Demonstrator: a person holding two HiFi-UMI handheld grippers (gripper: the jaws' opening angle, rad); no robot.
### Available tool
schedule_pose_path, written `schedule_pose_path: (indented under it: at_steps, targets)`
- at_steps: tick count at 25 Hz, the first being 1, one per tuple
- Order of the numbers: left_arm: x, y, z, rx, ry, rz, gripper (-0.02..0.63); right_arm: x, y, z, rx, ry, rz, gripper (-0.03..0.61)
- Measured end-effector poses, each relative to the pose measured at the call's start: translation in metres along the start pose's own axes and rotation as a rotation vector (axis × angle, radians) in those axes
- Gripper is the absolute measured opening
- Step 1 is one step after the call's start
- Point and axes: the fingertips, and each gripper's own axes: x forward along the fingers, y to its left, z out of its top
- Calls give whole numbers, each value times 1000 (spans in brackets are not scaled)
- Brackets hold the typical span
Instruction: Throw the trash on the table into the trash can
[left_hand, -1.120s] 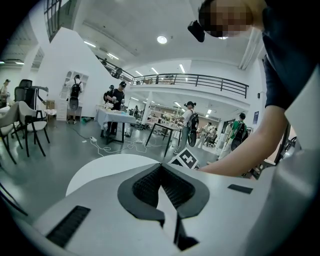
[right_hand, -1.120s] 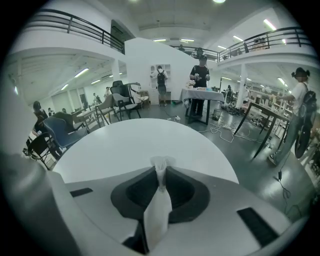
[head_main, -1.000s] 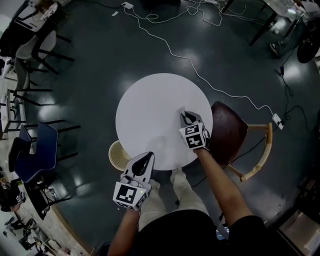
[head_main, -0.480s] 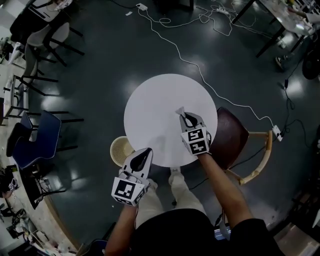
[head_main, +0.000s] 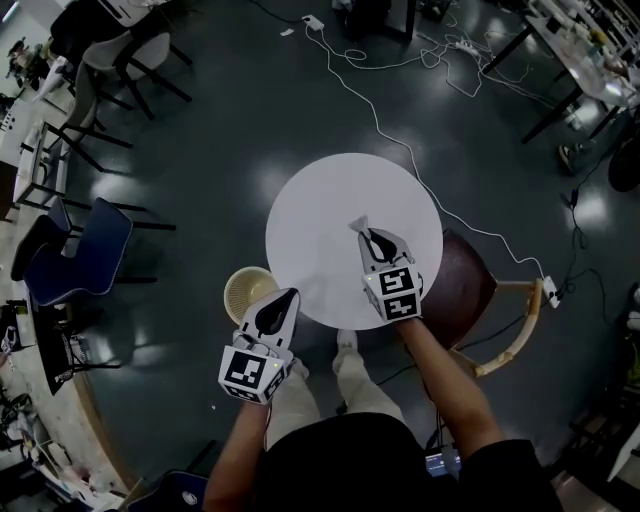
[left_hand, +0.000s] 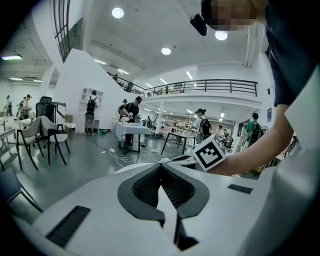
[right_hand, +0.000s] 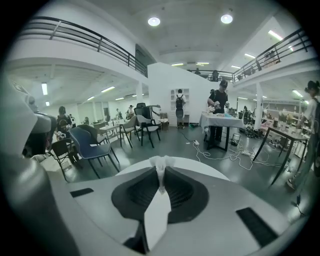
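Trash, small crumpled white paper

White table, white paper scrap, cream trash can, brown chair, blue chair, dark grey floor.

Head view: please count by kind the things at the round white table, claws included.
round white table: 1
brown wooden chair: 1
beige wicker trash can: 1
white paper scrap: 1
claws (left claw, right claw): 2
total: 6
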Motion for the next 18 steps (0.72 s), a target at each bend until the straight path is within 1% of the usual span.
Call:
schedule_pose_path:
  at_steps: [2, 5, 9, 14, 18]
  targets:
    - [-9, 4, 3, -8, -19, 16, 15, -8, 14, 8, -11, -14, 20, 48]
    - [-24, 13, 12, -52, -58, 43, 15, -19, 39, 22, -48, -30, 58, 47]
    - [-47, 24, 25, -65, -89, 97, 15, -31, 73, 43, -106, -58, 113, 46]
    - [-81, 47, 18, -71, -104, 155, 15, -24, 127, 63, -178, -85, 177, 46]
    - [-114, 67, 16, -81, -126, 220, 15, -19, 176, 76, -245, -105, 247, 46]
